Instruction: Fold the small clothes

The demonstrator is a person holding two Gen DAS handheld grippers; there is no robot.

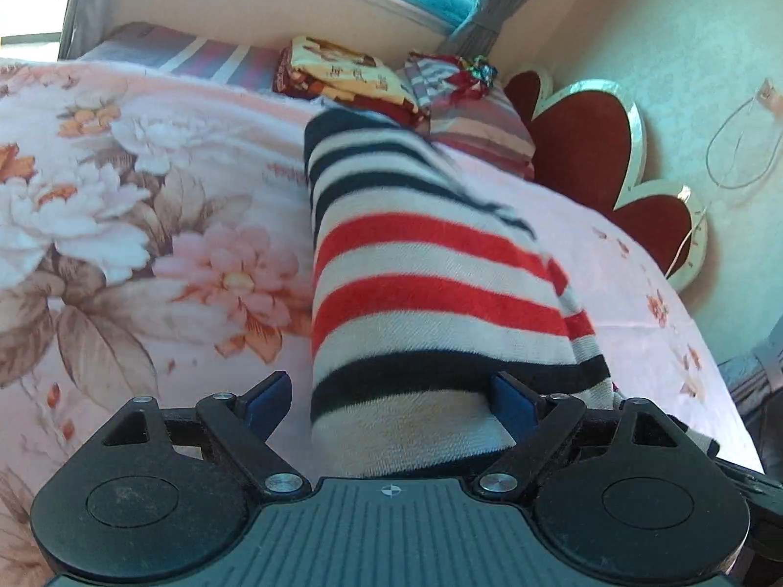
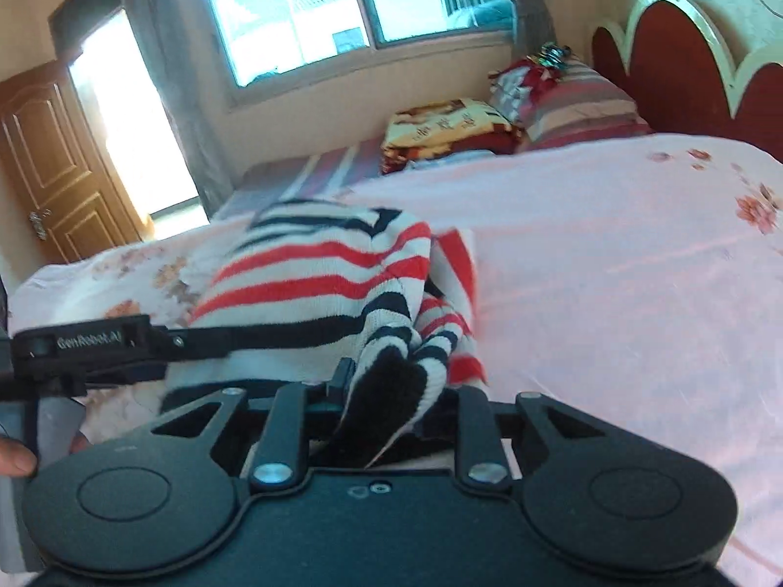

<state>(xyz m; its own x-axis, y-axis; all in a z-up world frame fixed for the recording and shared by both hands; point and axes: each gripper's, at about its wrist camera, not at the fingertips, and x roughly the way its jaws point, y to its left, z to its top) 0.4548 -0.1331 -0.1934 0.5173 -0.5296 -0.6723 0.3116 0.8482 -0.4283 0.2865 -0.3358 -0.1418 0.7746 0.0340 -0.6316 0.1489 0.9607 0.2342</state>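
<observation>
A small sweater (image 1: pixel 430 269) striped in white, red and navy lies lengthwise on the pink floral bedspread (image 1: pixel 122 220). My left gripper (image 1: pixel 389 391) is open wide at the sweater's near end. Its blue pads (image 1: pixel 266 398) stand either side of the hem, and the left one is clear of the cloth. In the right wrist view the sweater (image 2: pixel 303 269) is bunched at its near right side. My right gripper (image 2: pixel 391 384) is shut on a gathered fold of that knit, which hides its right fingertip. The left gripper (image 2: pixel 98 347) shows at the left edge of that view.
A folded yellow and red blanket (image 1: pixel 337 73) and a striped pillow (image 1: pixel 479 122) lie at the head of the bed, before the red scalloped headboard (image 1: pixel 582 146). A window (image 2: pixel 303 10) and a wooden door (image 2: pixel 44 171) stand beyond. A thumb (image 2: pixel 14 460) shows at the lower left.
</observation>
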